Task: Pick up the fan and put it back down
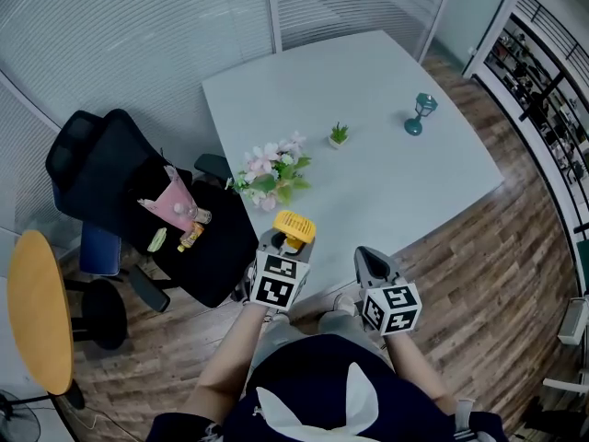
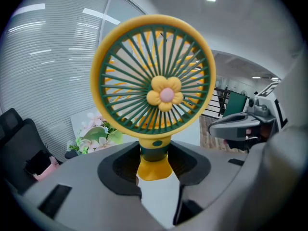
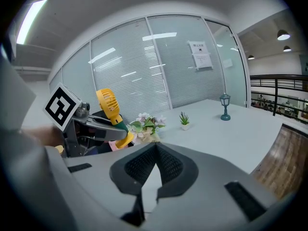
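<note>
Now left gripper point(image 1: 285, 239) tilted downward, fingers point(image 2: 120, 170) clamping upright fan point(image 2: 154, 81).

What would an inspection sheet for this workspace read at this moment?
Surface: white table, mostly bare.
Job's things: yellow and green fan, held in the air by its stem, not set down.
Clutter: flower bunch, small potted plant and teal lantern, all on the table.
Grippers: left gripper closed on the fan's stem; right gripper closed, nothing between its jaws.
Cables: nothing seen on the table.
Surroundings: black office chair with small items on its seat, round yellow side table, wooden floor, glass wall with blinds.
</note>
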Tool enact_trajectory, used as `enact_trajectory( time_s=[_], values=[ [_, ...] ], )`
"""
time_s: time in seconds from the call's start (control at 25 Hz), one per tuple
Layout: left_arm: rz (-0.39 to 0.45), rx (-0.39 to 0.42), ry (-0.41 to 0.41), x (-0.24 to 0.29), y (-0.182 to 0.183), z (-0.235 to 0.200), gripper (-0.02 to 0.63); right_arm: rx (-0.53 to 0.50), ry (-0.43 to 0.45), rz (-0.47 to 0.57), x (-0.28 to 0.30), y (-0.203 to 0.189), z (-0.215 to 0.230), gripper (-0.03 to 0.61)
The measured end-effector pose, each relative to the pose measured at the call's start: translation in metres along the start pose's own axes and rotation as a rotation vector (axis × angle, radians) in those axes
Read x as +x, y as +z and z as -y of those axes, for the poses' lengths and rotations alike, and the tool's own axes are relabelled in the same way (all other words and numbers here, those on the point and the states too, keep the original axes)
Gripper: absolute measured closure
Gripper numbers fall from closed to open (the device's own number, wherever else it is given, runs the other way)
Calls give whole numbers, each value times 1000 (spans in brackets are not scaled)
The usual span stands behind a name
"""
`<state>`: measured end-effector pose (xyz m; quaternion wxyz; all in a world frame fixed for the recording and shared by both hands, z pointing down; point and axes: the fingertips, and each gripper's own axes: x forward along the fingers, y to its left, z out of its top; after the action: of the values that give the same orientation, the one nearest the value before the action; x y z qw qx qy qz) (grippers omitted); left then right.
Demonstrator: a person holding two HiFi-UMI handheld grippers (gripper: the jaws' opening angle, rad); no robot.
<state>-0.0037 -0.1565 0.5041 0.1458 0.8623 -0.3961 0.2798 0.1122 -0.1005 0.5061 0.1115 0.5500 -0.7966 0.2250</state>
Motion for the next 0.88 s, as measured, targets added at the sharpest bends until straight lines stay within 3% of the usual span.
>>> enact_trajectory(
  time_s=[0.56,0.88],
  values=[
    [-56,18,-13,44,9,23,428,-11,-8,-13,1,12,47,574],
    [-118,5,-12,69,-6,33,428,-19,21,-32,9,12,63,574]
  ],
)
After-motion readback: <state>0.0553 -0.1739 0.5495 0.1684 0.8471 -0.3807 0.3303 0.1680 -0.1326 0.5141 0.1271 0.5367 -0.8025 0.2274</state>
